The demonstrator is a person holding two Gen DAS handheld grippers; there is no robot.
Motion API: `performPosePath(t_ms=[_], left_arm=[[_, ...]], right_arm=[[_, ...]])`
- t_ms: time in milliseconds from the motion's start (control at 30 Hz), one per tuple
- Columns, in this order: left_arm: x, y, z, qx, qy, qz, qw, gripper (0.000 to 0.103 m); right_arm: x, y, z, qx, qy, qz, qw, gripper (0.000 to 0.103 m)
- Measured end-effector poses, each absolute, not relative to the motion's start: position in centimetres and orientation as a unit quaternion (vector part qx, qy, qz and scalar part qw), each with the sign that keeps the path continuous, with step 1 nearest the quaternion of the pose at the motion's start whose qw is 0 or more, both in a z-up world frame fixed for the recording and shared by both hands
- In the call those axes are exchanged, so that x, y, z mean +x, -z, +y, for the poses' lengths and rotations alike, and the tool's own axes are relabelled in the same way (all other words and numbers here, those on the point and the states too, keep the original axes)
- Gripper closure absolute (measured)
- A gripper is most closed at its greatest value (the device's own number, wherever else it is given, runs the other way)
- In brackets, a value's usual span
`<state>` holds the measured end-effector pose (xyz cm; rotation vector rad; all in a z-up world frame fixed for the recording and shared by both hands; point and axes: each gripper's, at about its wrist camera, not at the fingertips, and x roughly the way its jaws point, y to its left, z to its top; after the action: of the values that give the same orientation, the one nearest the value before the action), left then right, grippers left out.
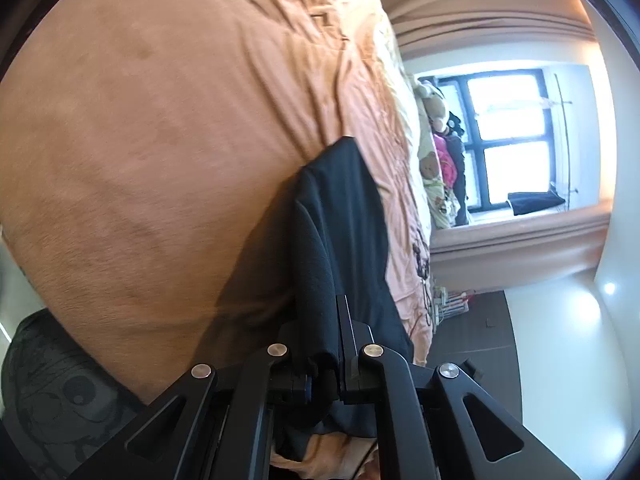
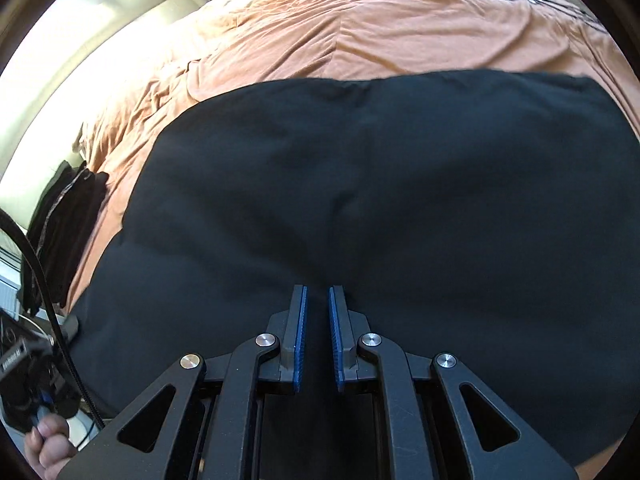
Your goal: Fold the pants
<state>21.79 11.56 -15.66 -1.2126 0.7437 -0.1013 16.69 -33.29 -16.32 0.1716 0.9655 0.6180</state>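
Note:
Black pants [image 2: 360,180] lie spread wide over an orange bedcover [image 2: 320,20] and fill most of the right wrist view. My right gripper [image 2: 318,288] hovers low over them near their front middle. Its blue pads [image 2: 303,336] stand a thin slit apart, and I see nothing pinched between them. In the left wrist view, a fold of the same black pants [image 1: 340,220] rises off the bedcover [image 1: 140,140]. My left gripper [image 1: 326,304] is shut on this fold. The cloth drapes over and hides its left finger.
A pile of dark clothes [image 2: 60,220] sits at the bed's left edge. A hand [image 2: 48,440] holds a black device with cables at the lower left. Past the bed are stuffed toys [image 1: 434,152], a bright window [image 1: 508,136] and dark floor [image 1: 480,340].

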Motion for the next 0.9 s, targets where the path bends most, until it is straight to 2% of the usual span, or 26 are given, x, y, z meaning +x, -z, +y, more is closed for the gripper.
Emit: performPosePath(t_ms=[433, 900], left_arm=[[25.6, 9.2, 8.1, -0.495, 0.108, 0.329, 0.797, 0.095], [30.0, 3.2, 1.5, -0.408, 0.177, 0.337, 0.830, 0.095]], right_arm=[[14.0, 16.4, -38.2, 0.138, -0.325, 0.454, 0.818, 0.094], [13.6, 12.9, -49.0, 0.204, -0.308, 0.395, 0.841, 0.094]])
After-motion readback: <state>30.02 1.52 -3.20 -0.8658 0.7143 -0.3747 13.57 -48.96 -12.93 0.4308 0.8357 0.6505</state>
